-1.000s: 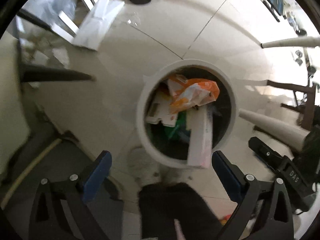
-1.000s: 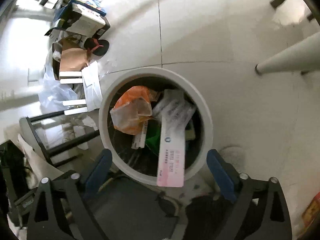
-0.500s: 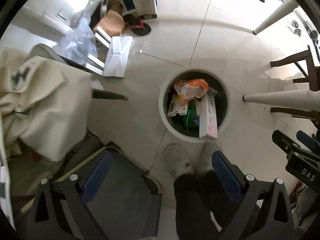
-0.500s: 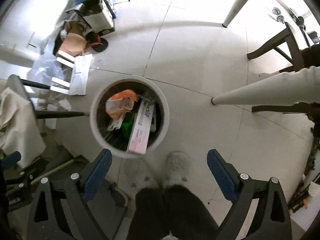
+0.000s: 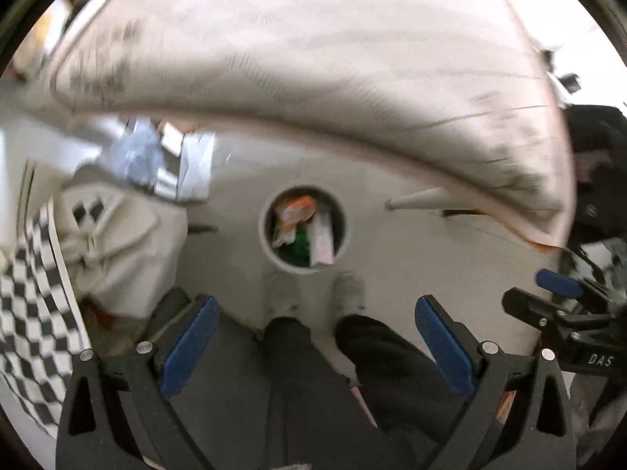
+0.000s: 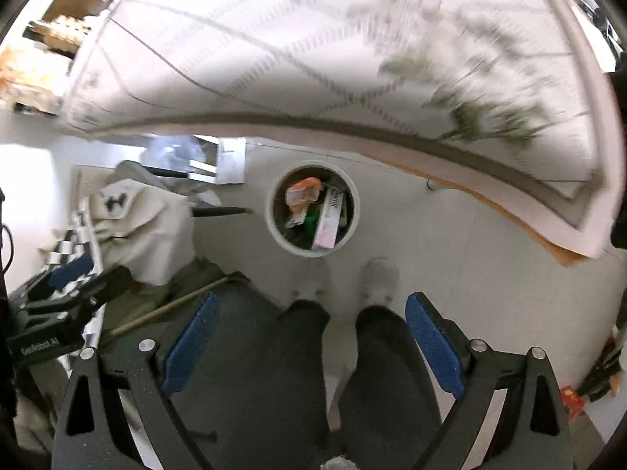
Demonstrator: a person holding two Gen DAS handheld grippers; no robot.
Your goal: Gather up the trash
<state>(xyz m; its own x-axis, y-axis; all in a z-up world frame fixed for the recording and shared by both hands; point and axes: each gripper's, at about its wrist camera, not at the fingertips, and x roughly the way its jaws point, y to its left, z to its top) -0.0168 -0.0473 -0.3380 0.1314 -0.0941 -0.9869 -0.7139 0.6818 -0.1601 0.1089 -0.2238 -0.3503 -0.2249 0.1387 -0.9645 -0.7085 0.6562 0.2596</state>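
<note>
A blurred patterned tabletop fills the upper view, above the round white bin on the pale tiled floor. Inside the bin lie a pink-and-white box, an orange bag and green scraps. Near the bin, left gripper and right gripper hang wide apart, holding nothing.
</note>
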